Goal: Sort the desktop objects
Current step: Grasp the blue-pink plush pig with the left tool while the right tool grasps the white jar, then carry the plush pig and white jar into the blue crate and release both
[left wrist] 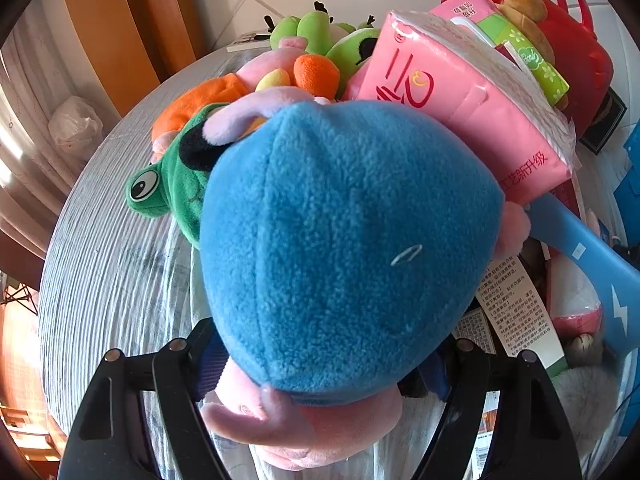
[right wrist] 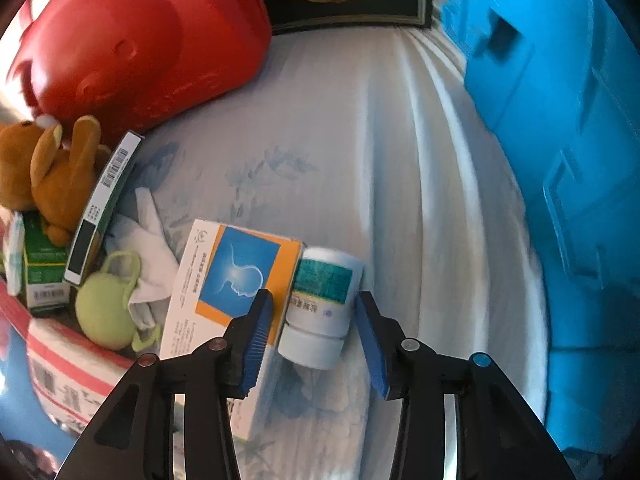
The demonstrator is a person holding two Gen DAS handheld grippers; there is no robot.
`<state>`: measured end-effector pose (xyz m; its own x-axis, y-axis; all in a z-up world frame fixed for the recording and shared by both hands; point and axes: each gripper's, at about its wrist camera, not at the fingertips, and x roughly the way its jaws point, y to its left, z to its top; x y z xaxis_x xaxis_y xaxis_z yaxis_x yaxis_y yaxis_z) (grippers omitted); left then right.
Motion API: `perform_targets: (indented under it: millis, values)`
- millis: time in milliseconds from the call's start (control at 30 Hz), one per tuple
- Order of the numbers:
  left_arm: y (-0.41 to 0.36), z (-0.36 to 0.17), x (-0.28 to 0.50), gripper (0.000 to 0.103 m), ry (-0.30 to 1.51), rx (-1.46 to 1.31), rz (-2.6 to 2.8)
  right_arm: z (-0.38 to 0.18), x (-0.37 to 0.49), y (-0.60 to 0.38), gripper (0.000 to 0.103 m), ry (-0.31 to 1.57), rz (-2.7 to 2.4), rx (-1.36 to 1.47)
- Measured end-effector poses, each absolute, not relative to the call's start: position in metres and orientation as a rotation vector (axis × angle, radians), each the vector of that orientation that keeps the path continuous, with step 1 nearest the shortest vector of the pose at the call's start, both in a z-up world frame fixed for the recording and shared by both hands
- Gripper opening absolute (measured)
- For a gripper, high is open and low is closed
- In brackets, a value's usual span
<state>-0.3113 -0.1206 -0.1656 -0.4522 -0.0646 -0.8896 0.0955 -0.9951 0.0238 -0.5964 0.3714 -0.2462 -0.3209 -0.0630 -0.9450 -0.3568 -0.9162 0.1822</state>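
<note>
Left gripper (left wrist: 320, 360): jaws spread wide and clamped on a blue-and-pink fleece plush toy (left wrist: 344, 248), which sits in front of a pink tissue pack (left wrist: 468, 96).
Right gripper (right wrist: 314, 334): jaws apart either side of a white pill bottle with a teal label (right wrist: 320, 304), pads not pressing it.
Bottle: lying on the white cloth (right wrist: 360, 140), beside an orange-and-blue box (right wrist: 232, 280).
Far right: blue plastic crate (right wrist: 560, 160).
</note>
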Motion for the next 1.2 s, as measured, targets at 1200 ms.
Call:
perform_targets:
  millis: [1200]
  values:
    - [-0.115, -0.035, -0.209, 0.064, 0.036, 1.068, -2.865, -0.11, -0.493, 0.304, 0.034, 0.214, 2.621, -1.323]
